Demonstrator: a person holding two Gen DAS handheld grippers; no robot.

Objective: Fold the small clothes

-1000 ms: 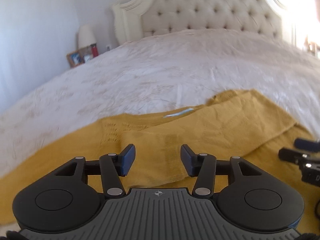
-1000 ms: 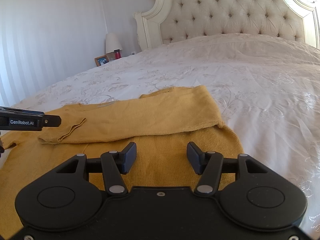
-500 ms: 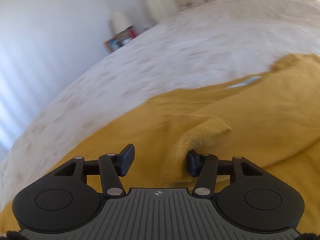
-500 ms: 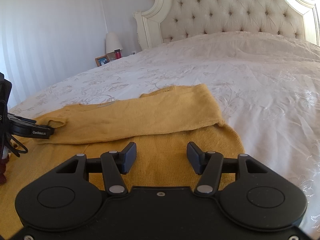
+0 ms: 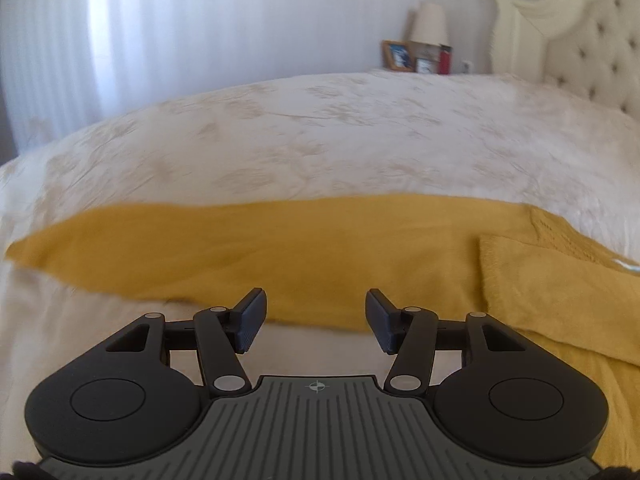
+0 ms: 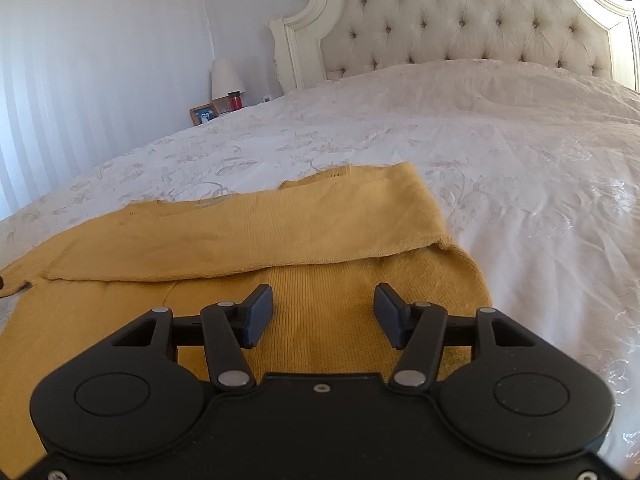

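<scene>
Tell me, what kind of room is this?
It looks like a bedroom: a wide bed with a white patterned bedspread, a cream button-tufted headboard, and a white-shaded bedside lamp beside a wooden-framed photo.

White-quilted bed (image 6: 500,152), tufted cream headboard (image 6: 460,20), bedside lamp (image 6: 226,78), pale walls

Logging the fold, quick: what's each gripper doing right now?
Left gripper: open, jaws just opened a bit more, nothing between them, over the sweater edge.
Right gripper: open, empty, above the sweater.
</scene>
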